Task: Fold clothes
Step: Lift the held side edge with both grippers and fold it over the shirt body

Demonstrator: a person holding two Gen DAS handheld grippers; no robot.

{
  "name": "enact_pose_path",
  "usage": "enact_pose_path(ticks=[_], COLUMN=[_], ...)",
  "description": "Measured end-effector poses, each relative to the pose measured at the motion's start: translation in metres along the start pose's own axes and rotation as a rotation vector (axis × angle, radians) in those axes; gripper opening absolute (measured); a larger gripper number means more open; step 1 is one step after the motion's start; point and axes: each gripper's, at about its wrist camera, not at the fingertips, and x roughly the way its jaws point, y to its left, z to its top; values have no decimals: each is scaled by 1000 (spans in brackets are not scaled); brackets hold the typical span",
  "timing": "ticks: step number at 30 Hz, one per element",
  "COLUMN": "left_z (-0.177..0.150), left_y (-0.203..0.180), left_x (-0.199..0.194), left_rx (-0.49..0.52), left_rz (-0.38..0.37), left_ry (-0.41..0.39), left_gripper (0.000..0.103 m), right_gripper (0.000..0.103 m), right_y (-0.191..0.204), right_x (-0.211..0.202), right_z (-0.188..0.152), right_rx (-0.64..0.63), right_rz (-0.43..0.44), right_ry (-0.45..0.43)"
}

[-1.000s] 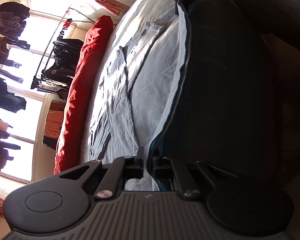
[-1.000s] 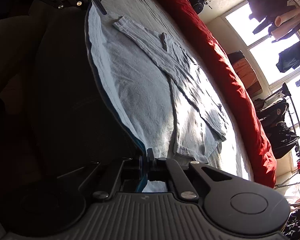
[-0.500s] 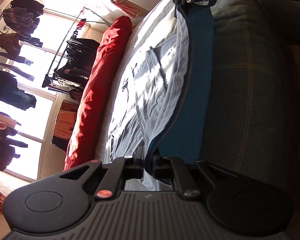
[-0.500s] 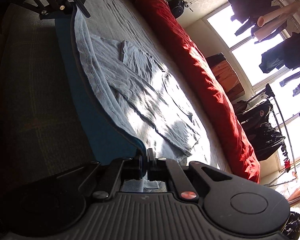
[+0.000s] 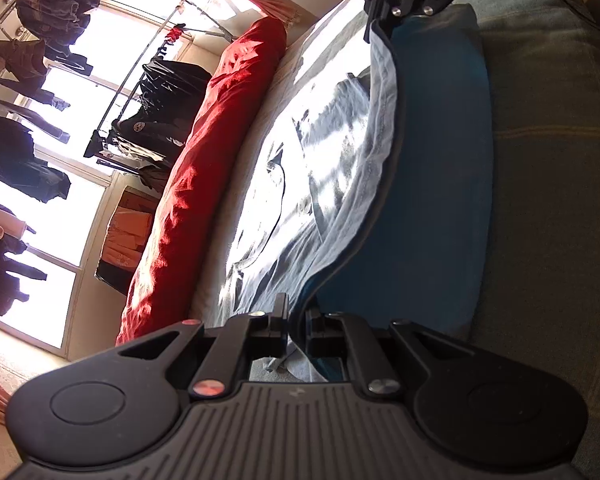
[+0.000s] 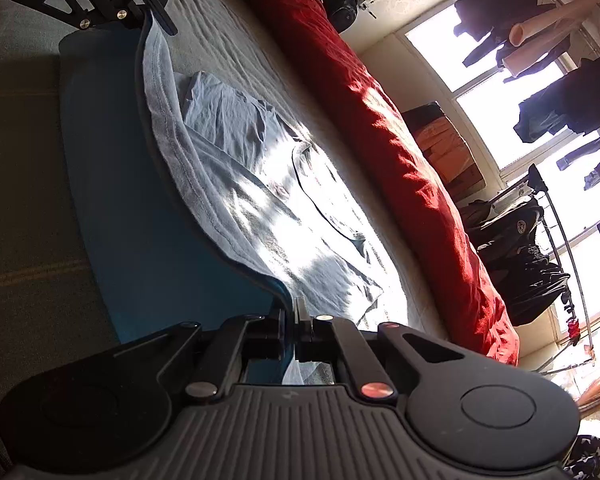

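**Two grippers hold one hem of a shirt over the bed**

Both grippers are clamped on the same edge of a pale blue shirt, one at each end of it. The left gripper has its jaws nearly together with cloth pinched between them, and the right gripper grips the opposite corner the same way. Each one shows at the top of the other's view, the hem sagging in a curve between them.

The shirt's held edge is raised off the bed, with a darker teal face of the lifted cloth turned toward the cameras. The rest of the garment lies flat and creased in sunlight, a sleeve laid across the body. A long red bolster runs along the far side of the bed, and dark clothes hang on a rack by the window.

The step in hand looks like a lengthwise fold, with the lifted hem on its way over the flat part. Next, both grippers would need to travel together, keeping the edge taut and level, so the hem lands square on the collar end without dragging the lower layer.
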Motion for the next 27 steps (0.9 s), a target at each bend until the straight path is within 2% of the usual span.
enact_pose_path(ticks=[9,22,27], left_z=[-5,-12,-13], left_y=[20,51,60], left_x=[46,109,132], left_rx=[-10,-89,-91], left_rz=[14,-2,-6], left_ry=[2,21,32], left_gripper=[7,7,7], right_gripper=[4,4,4], right_y=[-25,-55,-65], right_x=[51,116,139], right_z=[5,12,15], right_rx=[18,32,41], right_rz=[-21,-59,-58], right_ry=[6,17,26])
